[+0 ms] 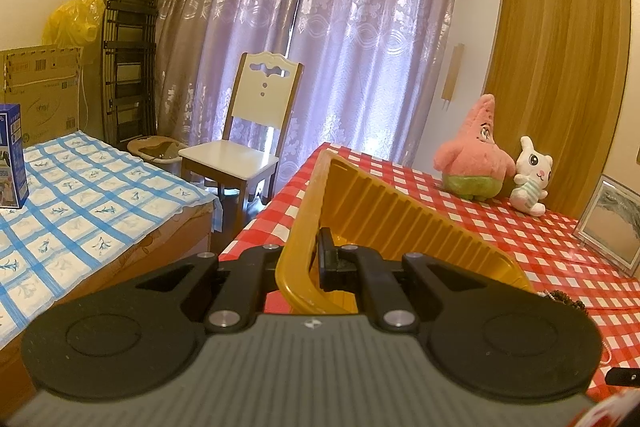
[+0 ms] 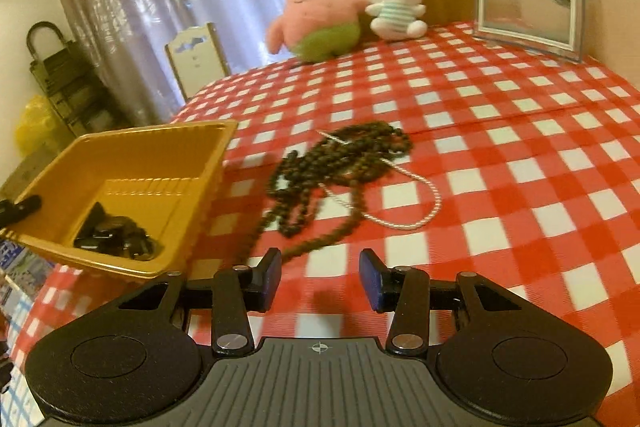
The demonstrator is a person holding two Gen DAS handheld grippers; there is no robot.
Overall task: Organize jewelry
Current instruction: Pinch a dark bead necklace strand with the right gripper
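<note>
My left gripper [image 1: 310, 259] is shut on the near rim of a yellow plastic tray [image 1: 384, 211] and holds it tilted above the red checked table. In the right wrist view the tray [image 2: 132, 163] shows at the left, with a black bead bracelet [image 2: 116, 233] lying in its low corner. A dark brown bead necklace [image 2: 340, 163] and a white pearl necklace [image 2: 412, 203] lie tangled on the tablecloth beyond my right gripper [image 2: 320, 279], which is open and empty just above the table, short of the beads.
A pink star plush [image 2: 316, 15], a white bunny plush [image 2: 396, 3] and a glass picture frame [image 2: 528, 3] stand at the table's far edge. A white chair [image 1: 248, 131] and a bed with a blue checked cover [image 1: 80, 195] lie left of the table.
</note>
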